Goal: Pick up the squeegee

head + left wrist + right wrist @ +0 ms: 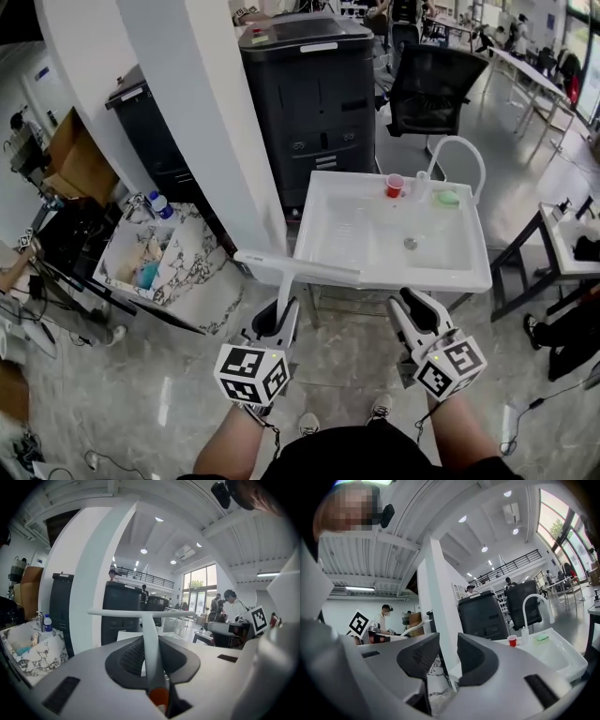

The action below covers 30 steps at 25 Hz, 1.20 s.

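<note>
status, both grippers in frame:
- left gripper (278, 317): jaws pinched on the squeegee (292, 270) handle, pads pressing it from both sides
- in the left gripper view the white handle runs straight out between the jaws, with its orange end back at the jaw root. The crossbar blade sits past the tips, lying across them, roughly level
- squeegee is carried in the air. In the head view its blade overlaps the near-left corner of the sink (394, 277); we can't tell if it touches
- right gripper (421, 305): jaws spread wide, nothing between them
- the sink is ahead of both jaw pairs, more squarely ahead of the right ones
- in the white basin: a red cup (395, 186) upright at the far rim, a green sponge (447, 198) just right of it, a drain (410, 244) mid-bowl
- faucet (459, 145) arcs over the far rim above the sponge
- marble-patterned box (178, 264) is left of the left jaws, open top, with a blue item (147, 275) down inside. Other contents are too small for us to read
- bottle (161, 205) stands at the box's far edge; in it or behind it, we can't tell
- black cabinet (314, 103) is ahead of the jaws, beyond the sink
</note>
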### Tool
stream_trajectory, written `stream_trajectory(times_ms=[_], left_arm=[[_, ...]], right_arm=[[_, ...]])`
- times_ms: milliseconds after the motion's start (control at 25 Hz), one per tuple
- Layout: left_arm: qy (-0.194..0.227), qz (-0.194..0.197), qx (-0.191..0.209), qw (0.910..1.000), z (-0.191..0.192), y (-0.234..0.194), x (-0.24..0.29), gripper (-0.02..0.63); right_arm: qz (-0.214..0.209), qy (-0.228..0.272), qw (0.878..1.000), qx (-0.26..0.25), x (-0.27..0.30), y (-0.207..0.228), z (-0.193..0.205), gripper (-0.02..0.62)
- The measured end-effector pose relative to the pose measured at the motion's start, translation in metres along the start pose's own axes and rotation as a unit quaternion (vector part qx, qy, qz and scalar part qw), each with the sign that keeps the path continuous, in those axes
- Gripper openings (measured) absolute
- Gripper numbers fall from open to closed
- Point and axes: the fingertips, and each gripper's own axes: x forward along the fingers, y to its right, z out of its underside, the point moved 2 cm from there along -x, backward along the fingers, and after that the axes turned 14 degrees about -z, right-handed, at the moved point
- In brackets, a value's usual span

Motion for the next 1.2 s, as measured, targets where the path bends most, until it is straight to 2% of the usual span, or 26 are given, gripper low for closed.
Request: stream_trajectory(times_ms=[320,680,920,1200], left_arm=[[-0.001,0.073,0.013,0.9972,0.009,-0.034,-0.027,0.078],[-0.004,0.141,0.013,0.9900,0.018,-0.024,-0.052,0.078],[-0.002,0.162,0.011,0.9868,0.022,-0.011,-0.064,0.077],[-0.005,0.163,0.014,0.9864,0.025,-0.002,-0.072,0.078]], right_arm=[[0.072,0.014,0.997,-0.017,-0.003,-0.062,0.019,0.126],[0.143,0.018,0.989,-0.023,-0.040,-0.105,0.026,0.025],[0.163,0.016,0.986,-0.030,-0.059,-0.118,0.026,0.018],[0.158,0.015,0.987,-0.029,-0.067,-0.124,0.026,0.017]])
